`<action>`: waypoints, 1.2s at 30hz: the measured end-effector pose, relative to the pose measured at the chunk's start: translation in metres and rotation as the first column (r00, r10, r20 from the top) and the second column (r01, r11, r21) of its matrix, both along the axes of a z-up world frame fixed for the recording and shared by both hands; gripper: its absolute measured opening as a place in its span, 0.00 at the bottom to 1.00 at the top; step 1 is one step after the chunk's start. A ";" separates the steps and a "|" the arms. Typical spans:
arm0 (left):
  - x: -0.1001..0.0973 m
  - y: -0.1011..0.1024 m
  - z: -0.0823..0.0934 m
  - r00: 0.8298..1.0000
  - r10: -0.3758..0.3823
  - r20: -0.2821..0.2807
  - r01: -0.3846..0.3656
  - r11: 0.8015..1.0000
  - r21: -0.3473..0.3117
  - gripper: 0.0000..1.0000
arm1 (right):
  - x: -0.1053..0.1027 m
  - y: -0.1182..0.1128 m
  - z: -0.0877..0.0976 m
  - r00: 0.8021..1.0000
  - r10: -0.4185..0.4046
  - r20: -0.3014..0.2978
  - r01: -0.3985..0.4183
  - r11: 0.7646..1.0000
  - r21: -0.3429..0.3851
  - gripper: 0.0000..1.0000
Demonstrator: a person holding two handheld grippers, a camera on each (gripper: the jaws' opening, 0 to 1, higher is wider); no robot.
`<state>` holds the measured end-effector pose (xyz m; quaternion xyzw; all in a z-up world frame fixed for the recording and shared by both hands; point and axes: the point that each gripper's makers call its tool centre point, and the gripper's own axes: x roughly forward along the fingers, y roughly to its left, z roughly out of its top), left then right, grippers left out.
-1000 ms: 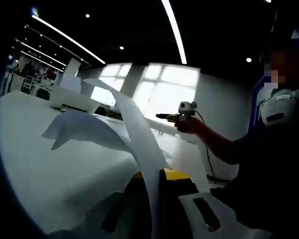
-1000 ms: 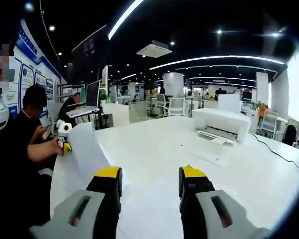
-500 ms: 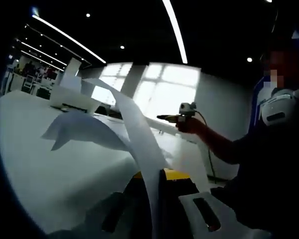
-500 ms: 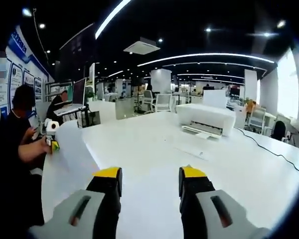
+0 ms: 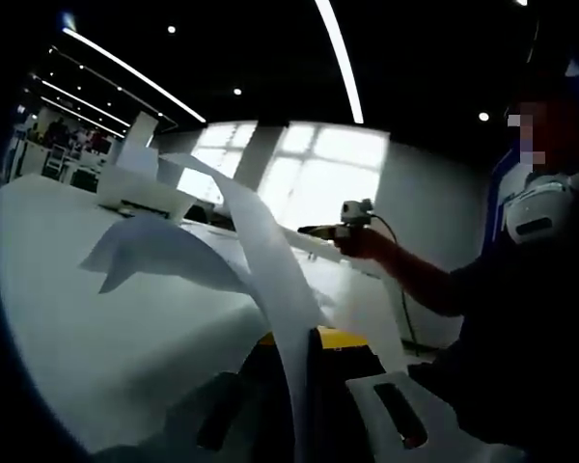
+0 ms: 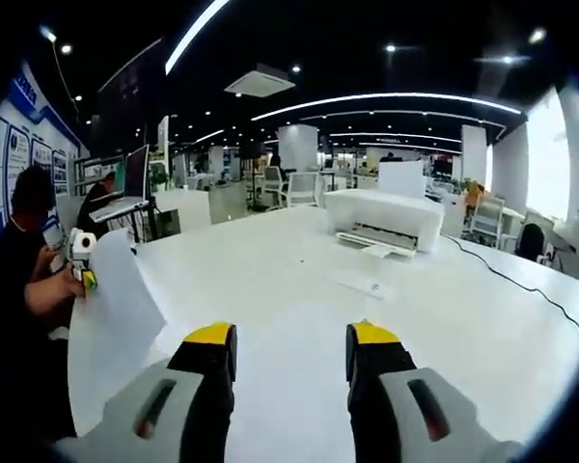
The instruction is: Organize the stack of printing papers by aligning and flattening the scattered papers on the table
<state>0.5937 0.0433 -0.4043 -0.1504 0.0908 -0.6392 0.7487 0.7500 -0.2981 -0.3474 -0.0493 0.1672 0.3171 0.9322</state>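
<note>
jaws of my left gripper [image 5: 299,352] are pressed together on a sheet of paper [image 5: 261,251], which bends up and away over the table [image 5: 68,289]. my right gripper [image 6: 291,352] stands open and holds nothing, over the bare white top, with the printer [image 6: 381,218] far ahead. i think the sheet should come down slowly and flat, then my right gripper can smooth it.

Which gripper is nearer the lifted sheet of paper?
Left. The left gripper is clamped on the sheet of paper; the right gripper hovers open over the table, apart from it.
</note>
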 end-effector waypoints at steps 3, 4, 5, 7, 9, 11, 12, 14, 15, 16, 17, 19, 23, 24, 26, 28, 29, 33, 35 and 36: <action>0.000 0.000 0.000 1.000 0.000 0.000 0.000 1.000 0.001 0.06 | 0.005 -0.001 -0.002 1.000 -0.002 -0.006 0.002 1.000 -0.003 0.41; 0.000 0.000 -0.001 1.000 0.001 0.000 -0.001 1.000 0.002 0.06 | 0.007 -0.001 -0.002 1.000 -0.004 -0.008 0.003 1.000 -0.003 0.41; 0.000 0.000 -0.001 1.000 0.000 0.000 0.000 1.000 0.002 0.06 | 0.008 0.000 -0.003 1.000 -0.005 -0.009 0.005 1.000 -0.003 0.41; 0.000 0.000 -0.001 1.000 0.001 0.000 -0.001 1.000 0.002 0.06 | 0.011 0.000 -0.005 1.000 -0.006 -0.014 0.006 1.000 -0.003 0.41; 0.001 0.001 -0.001 1.000 0.001 0.000 -0.001 1.000 0.000 0.06 | 0.014 0.001 -0.007 1.000 -0.007 -0.020 0.007 1.000 -0.009 0.41; 0.001 0.001 -0.001 1.000 0.001 0.000 -0.001 1.000 0.000 0.06 | 0.016 0.001 -0.009 1.000 -0.007 -0.023 0.007 1.000 -0.013 0.41; 0.001 0.001 -0.001 1.000 0.002 0.000 -0.002 1.000 0.000 0.06 | 0.017 0.001 -0.011 1.000 -0.009 -0.026 0.009 1.000 -0.016 0.41; 0.002 0.002 -0.001 1.000 0.001 0.000 -0.001 1.000 0.000 0.06 | 0.020 0.000 -0.014 0.999 -0.014 -0.031 0.013 1.000 -0.022 0.41; 0.002 0.003 -0.001 1.000 0.001 -0.001 -0.001 1.000 -0.001 0.06 | 0.022 0.000 -0.016 0.999 -0.017 -0.034 0.016 1.000 -0.024 0.41; 0.002 0.003 -0.001 1.000 0.001 -0.001 -0.001 1.000 -0.001 0.06 | 0.023 -0.001 -0.017 0.999 -0.019 -0.037 0.018 1.000 -0.024 0.41; 0.001 0.002 -0.001 1.000 0.001 0.000 -0.001 1.000 -0.001 0.06 | 0.025 -0.001 -0.019 0.999 -0.022 -0.040 0.021 0.999 -0.024 0.41; 0.001 0.003 -0.001 1.000 0.001 0.000 -0.001 1.000 -0.001 0.06 | 0.027 -0.002 -0.022 0.999 -0.027 -0.045 0.026 0.999 -0.026 0.41; 0.001 0.002 -0.001 1.000 0.000 0.000 0.000 1.000 -0.002 0.06 | 0.033 -0.002 -0.028 0.998 -0.033 -0.056 0.031 0.999 -0.029 0.41; 0.001 0.002 -0.001 1.000 0.000 0.000 0.000 1.000 -0.002 0.06 | 0.035 -0.003 -0.029 0.998 -0.034 -0.058 0.033 0.999 -0.030 0.41; 0.001 0.002 -0.001 1.000 0.000 0.000 0.000 1.000 -0.002 0.06 | 0.037 -0.003 -0.032 0.997 -0.038 -0.062 0.036 0.999 -0.033 0.41; 0.001 0.002 -0.001 1.000 0.000 0.000 0.000 1.000 -0.002 0.06 | 0.039 -0.004 -0.033 0.997 -0.041 -0.065 0.039 0.999 -0.036 0.41; 0.001 0.002 -0.001 1.000 -0.001 0.000 0.001 1.000 -0.002 0.06 | 0.041 -0.004 -0.035 0.997 -0.043 -0.068 0.041 0.998 -0.038 0.41; -0.001 0.000 -0.001 1.000 0.000 0.001 0.000 1.000 0.000 0.06 | 0.047 -0.007 -0.038 0.996 -0.052 -0.074 0.049 0.998 -0.045 0.41; -0.001 -0.001 -0.001 1.000 0.001 0.001 -0.001 1.000 0.000 0.06 | 0.050 -0.007 -0.040 0.996 -0.055 -0.076 0.052 0.998 -0.047 0.41; -0.001 -0.001 -0.001 1.000 0.002 0.002 -0.002 1.000 0.000 0.06 | 0.052 -0.008 -0.042 0.995 -0.057 -0.078 0.054 0.997 -0.048 0.41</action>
